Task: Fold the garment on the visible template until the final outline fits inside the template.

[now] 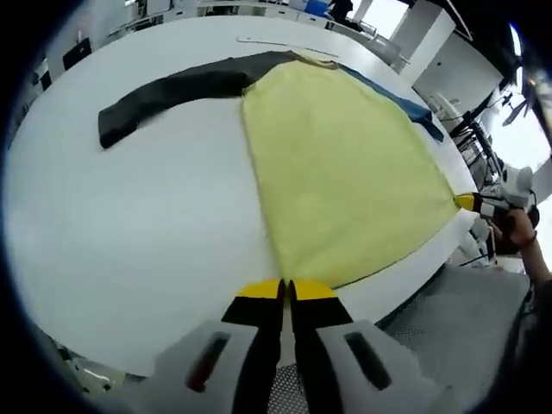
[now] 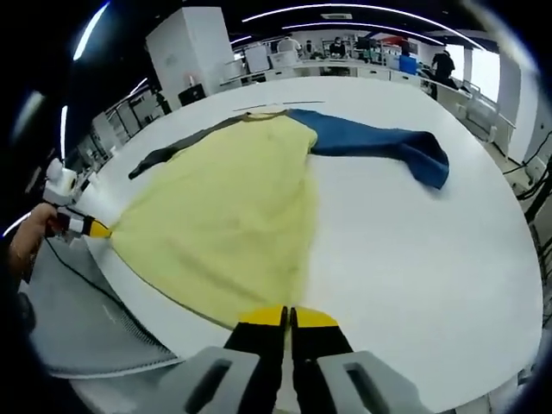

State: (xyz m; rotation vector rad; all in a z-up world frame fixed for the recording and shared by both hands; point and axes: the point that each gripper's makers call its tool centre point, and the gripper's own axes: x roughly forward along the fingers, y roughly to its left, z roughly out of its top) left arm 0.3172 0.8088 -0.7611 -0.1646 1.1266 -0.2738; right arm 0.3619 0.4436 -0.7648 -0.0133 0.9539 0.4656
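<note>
So the yellow garment [image 1: 345,172] lies flat on the white table [image 1: 129,250], its long axis running from the hem at the near edge to the collar far across. The left gripper [image 1: 285,288] and right gripper [image 2: 289,316] each pinch a hem corner, jaws clamped tight.

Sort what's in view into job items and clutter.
Job: shirt, yellow body, dark sleeve and blue sleeve spread out; white table; left gripper and right gripper, each shut on a hem corner.

Clutter: desks and people far behind; cable off the table edge.
</note>
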